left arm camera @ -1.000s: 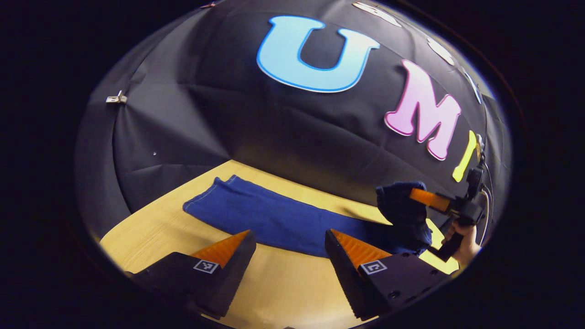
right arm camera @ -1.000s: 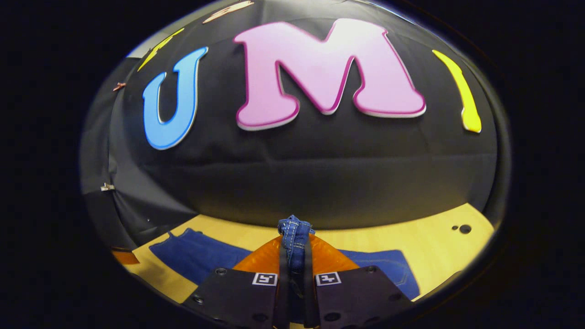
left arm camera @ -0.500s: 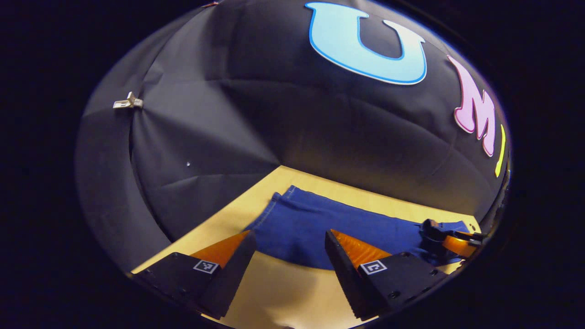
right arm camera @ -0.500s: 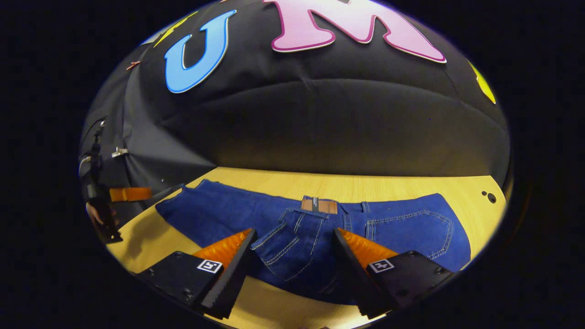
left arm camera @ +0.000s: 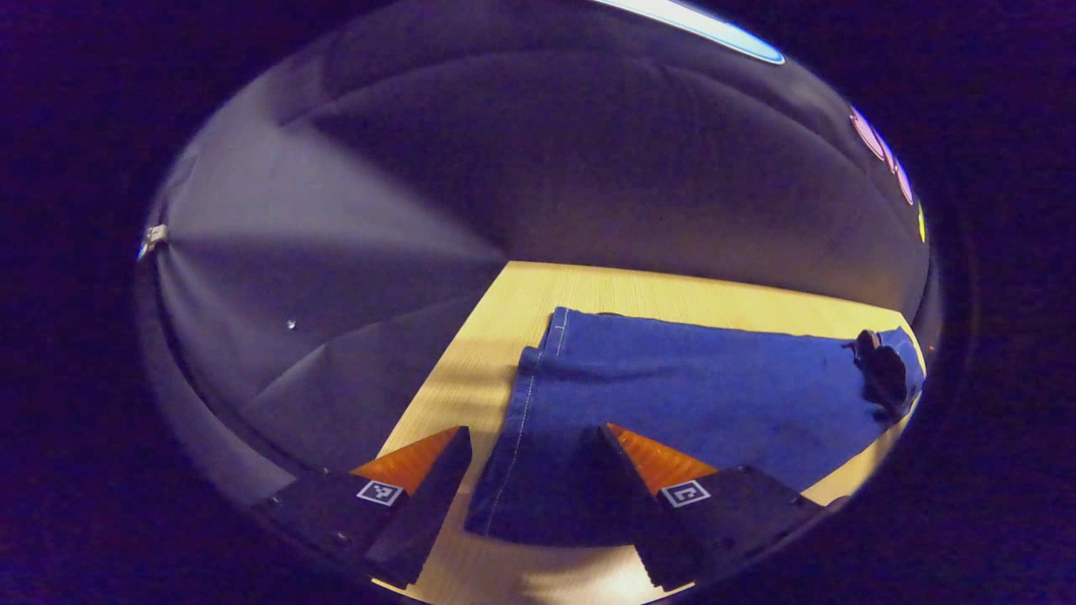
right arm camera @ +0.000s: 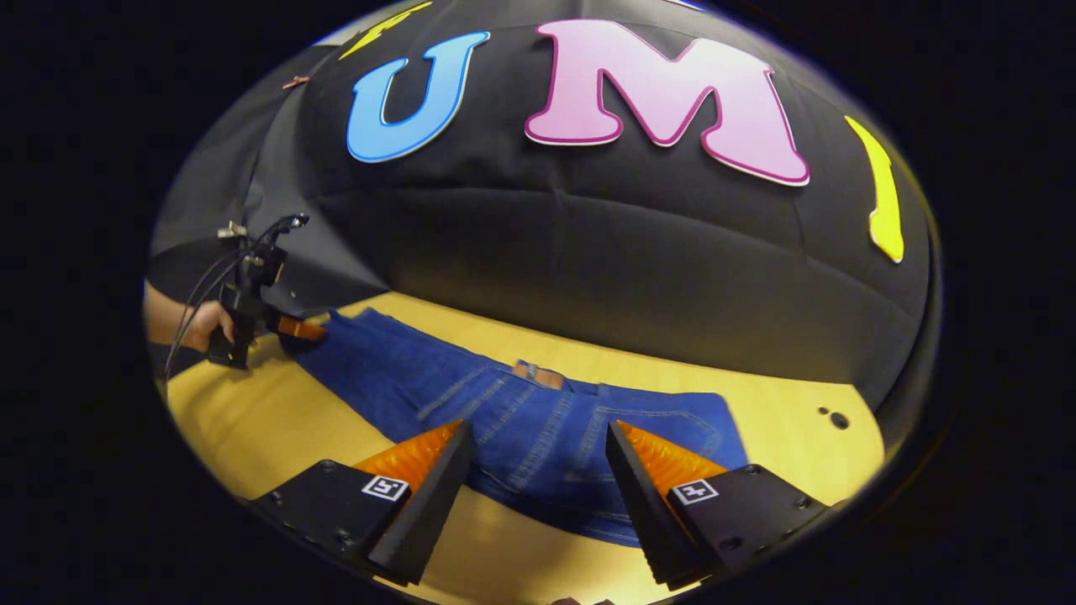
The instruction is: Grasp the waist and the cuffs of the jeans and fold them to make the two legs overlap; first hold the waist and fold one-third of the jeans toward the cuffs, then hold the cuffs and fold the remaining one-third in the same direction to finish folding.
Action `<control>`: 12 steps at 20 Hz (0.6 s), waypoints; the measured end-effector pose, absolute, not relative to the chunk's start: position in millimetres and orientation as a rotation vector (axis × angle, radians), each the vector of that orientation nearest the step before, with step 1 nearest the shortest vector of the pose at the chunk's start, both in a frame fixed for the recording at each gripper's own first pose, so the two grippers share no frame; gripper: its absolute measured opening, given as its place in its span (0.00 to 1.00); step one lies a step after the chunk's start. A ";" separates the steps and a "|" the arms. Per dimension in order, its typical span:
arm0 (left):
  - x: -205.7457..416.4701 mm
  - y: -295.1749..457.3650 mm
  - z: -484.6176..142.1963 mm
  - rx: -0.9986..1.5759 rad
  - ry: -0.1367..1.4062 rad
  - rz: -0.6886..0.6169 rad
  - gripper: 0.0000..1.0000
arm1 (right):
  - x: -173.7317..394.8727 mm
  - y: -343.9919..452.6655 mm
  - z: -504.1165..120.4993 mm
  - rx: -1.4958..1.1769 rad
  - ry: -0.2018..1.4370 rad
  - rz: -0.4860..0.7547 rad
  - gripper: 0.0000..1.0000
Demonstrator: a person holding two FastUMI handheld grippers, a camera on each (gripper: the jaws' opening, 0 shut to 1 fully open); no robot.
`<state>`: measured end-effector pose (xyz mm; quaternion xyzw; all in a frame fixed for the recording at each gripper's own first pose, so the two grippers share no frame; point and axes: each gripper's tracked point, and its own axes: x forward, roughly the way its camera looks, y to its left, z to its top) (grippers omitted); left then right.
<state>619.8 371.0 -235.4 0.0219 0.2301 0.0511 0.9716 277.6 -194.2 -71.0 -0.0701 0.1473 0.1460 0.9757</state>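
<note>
Though creased, blue denim jeans point(right arm camera: 521, 420), flat.

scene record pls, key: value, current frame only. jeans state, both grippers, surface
surface: wooden table
jeans: lying flat on the table, waist folded over toward the cuffs, waist patch facing up
cuffs: flat on the table, stitched hems visible
left gripper: open, fingers straddling the cuff end, nothing held
right gripper: open, above the folded waist end, nothing held
hand: holds the left gripper at the cuff end, seen in the right gripper view
fold progress: cuff fold not yet done
</note>
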 end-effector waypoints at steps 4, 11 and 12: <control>621.1 361.5 -241.5 -0.020 0.480 0.066 0.83 | 268.4 -219.2 -88.5 -0.087 0.364 0.236 0.97; 619.5 345.6 -238.2 -0.046 0.496 0.002 0.22 | 265.2 -231.8 -116.2 -0.075 0.447 0.198 0.98; 618.6 344.9 -237.4 -0.053 0.495 -0.006 0.18 | 265.6 -230.8 -115.3 -0.082 0.445 0.198 0.98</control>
